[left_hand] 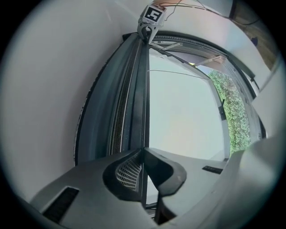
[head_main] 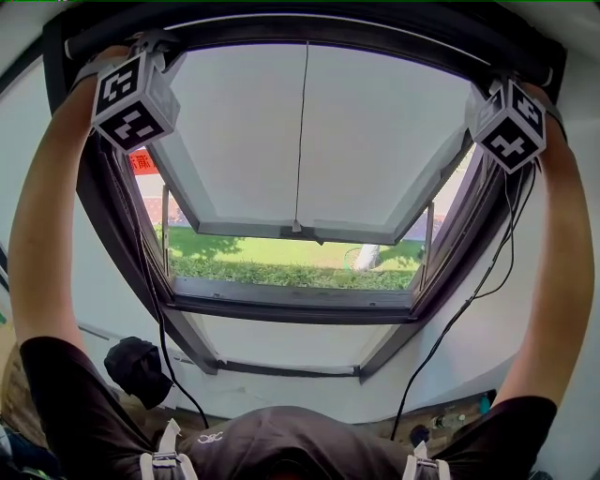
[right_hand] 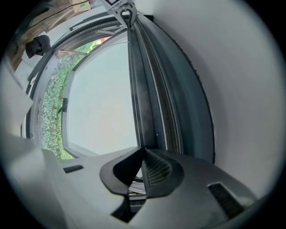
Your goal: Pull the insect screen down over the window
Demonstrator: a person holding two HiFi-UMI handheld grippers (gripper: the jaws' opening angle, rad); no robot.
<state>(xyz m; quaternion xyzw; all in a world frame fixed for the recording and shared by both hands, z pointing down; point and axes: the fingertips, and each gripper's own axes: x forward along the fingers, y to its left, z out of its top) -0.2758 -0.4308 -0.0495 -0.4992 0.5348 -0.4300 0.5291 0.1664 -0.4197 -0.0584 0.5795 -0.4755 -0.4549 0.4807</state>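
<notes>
The insect screen is rolled up in its dark housing along the window's top edge, and its pull bar [head_main: 309, 26] runs across under it. Both arms reach up to it. My left gripper [left_hand: 144, 150] is shut on the bar's thin lip [left_hand: 144, 103] at the left end, its marker cube [head_main: 134, 101] below it. At the right end my right gripper [right_hand: 143, 149] is shut on the same lip [right_hand: 136, 89], under its cube [head_main: 511, 124]. Each gripper view shows the other gripper at the bar's far end: the right gripper [left_hand: 147, 27] and the left gripper [right_hand: 127, 13].
The window sash [head_main: 300, 230] is swung open outward, with grass [head_main: 281, 267] beyond it. A thin cord [head_main: 302, 131] hangs down the pane's middle. Black cables [head_main: 469, 300] trail from both grippers. A dark cap [head_main: 139, 367] lies at lower left, small bottles [head_main: 459, 420] at lower right.
</notes>
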